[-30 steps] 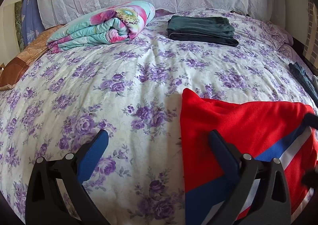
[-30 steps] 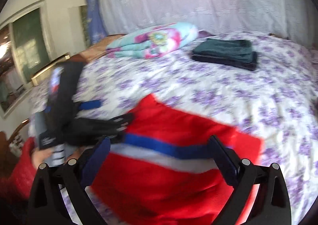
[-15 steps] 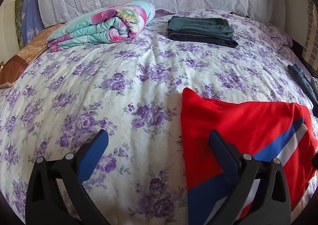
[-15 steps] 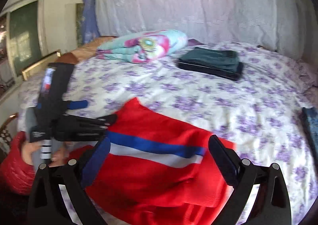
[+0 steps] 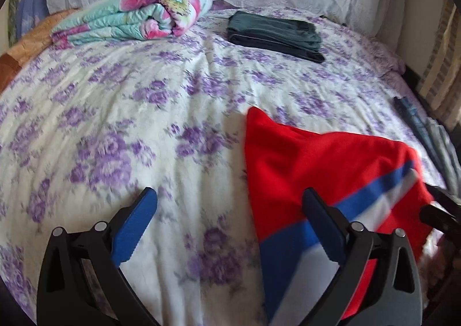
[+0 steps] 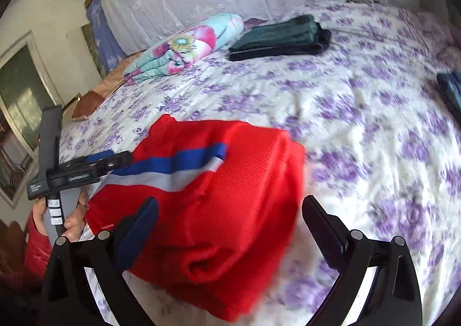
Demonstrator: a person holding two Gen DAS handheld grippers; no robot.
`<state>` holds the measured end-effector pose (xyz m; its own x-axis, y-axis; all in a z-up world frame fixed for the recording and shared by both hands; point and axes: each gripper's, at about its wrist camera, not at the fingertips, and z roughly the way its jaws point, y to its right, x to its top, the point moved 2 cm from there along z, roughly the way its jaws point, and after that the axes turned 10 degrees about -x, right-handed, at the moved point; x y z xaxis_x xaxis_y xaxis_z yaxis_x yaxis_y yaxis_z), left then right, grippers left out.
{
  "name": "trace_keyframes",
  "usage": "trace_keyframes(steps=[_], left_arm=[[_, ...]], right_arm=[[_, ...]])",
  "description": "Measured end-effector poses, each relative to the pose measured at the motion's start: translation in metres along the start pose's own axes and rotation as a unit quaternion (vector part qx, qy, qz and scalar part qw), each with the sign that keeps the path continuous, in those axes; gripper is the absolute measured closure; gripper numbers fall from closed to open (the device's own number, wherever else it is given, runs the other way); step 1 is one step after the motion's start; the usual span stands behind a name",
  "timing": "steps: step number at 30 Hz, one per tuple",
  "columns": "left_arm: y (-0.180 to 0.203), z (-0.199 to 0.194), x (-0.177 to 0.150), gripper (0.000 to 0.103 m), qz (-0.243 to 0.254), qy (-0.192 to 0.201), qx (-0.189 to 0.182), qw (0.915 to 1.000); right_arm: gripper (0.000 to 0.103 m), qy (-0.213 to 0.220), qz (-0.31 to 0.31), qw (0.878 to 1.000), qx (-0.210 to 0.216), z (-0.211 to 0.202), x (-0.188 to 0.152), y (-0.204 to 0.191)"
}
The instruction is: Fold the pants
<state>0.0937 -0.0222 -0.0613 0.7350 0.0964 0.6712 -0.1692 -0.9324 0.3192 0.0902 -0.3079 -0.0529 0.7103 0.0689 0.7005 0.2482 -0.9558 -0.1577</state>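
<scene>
Red pants [image 6: 219, 210] lie folded in a thick bundle on the bed [image 5: 144, 124], near the front edge. A blue stripe and a white stripe run side by side across the top of the pants. The bed has a white cover with purple flowers all over it.

The left gripper [image 5: 230, 225] hangs over the bed with its two blue-tipped fingers spread wide apart. Nothing is between them. One finger is over the flowery cover and the other is over the near corner of the pants [image 5: 317, 167]. From the other camera you can see this gripper [image 6: 115, 157] out to the side, with its tips right at the edge of the pants where the stripes begin. A hand [image 6: 72, 219] in a red sleeve holds its handle.

The right gripper [image 6: 230, 228] is wide open too and holds nothing. It sits low over the pants, with one finger over the red cloth and the other over the cover beside the bundle. I cannot tell if the fingers touch the cloth.

Far back on the bed is a rolled blanket [image 5: 138, 20] in pink and light blue. Beside it sits a neat stack of dark green clothes [image 5: 273, 32]. More dark clothes [image 5: 426, 130] lie at the right edge of the bed.
</scene>
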Motion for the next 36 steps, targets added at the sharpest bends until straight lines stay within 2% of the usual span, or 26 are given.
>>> trace_keyframes(steps=[2, 4, 12, 15, 17, 20, 21, 24, 25, 27, 29, 31, 32, 33, 36], left_arm=[[0.001, -0.007, -0.009, 0.005, -0.015, -0.017, -0.067, 0.9975], [0.001, -0.012, -0.02, 0.005, -0.029, -0.033, -0.115, 0.9924], [0.016, -0.02, -0.046, 0.005, -0.018, -0.064, -0.167, 0.9837], [0.026, -0.017, -0.05, 0.005, -0.03, -0.082, -0.219, 0.9718], [0.024, -0.011, -0.048, 0.005, -0.046, -0.088, -0.239, 0.966], [0.012, -0.01, -0.042, 0.005, -0.096, -0.089, -0.294, 0.9469], [0.004, -0.011, -0.042, 0.005, -0.121, -0.089, -0.324, 0.9341], [-0.008, -0.012, -0.041, 0.005, -0.166, -0.087, -0.375, 0.9078], [-0.01, -0.012, -0.041, 0.005, -0.178, -0.085, -0.383, 0.9023], [-0.007, -0.01, -0.041, 0.005, -0.186, -0.085, -0.379, 0.9024], [0.001, -0.011, -0.043, 0.007, -0.186, -0.081, -0.356, 0.9124], [0.004, -0.012, -0.045, 0.019, -0.204, -0.085, -0.313, 0.9236], [0.004, -0.012, -0.046, 0.03, -0.216, -0.09, -0.295, 0.9262], [0.001, -0.013, -0.049, 0.035, -0.237, -0.092, -0.286, 0.9239], [-0.009, -0.011, -0.054, 0.036, -0.325, -0.096, -0.275, 0.8998]], right_arm=[[0.003, -0.014, 0.028, 0.999, 0.019, 0.004, -0.007, 0.016], [0.003, -0.019, 0.062, 0.997, 0.05, 0.006, -0.013, 0.026], [0.003, -0.011, 0.087, 0.993, 0.082, 0.006, -0.019, 0.032], [0.003, -0.008, 0.101, 0.99, 0.101, 0.004, -0.02, 0.038], [0.003, -0.012, 0.114, 0.987, 0.111, 0.005, -0.018, 0.043], [0.003, -0.026, 0.12, 0.985, 0.118, 0.006, -0.016, 0.045], [0.003, -0.033, 0.125, 0.984, 0.123, 0.007, -0.014, 0.047], [0.003, -0.042, 0.146, 0.979, 0.138, 0.01, -0.009, 0.052], [0.003, -0.041, 0.155, 0.976, 0.144, 0.01, -0.008, 0.055], [0.003, -0.034, 0.161, 0.975, 0.15, 0.01, -0.009, 0.056], [0.003, -0.023, 0.155, 0.976, 0.149, 0.008, -0.012, 0.055], [0.003, -0.015, 0.147, 0.978, 0.147, 0.006, -0.014, 0.053], [0.003, -0.013, 0.145, 0.978, 0.146, 0.005, -0.014, 0.052], [0.003, -0.013, 0.146, 0.978, 0.147, 0.005, -0.014, 0.053], [0.003, -0.009, 0.167, 0.974, 0.152, 0.003, -0.014, 0.057]])
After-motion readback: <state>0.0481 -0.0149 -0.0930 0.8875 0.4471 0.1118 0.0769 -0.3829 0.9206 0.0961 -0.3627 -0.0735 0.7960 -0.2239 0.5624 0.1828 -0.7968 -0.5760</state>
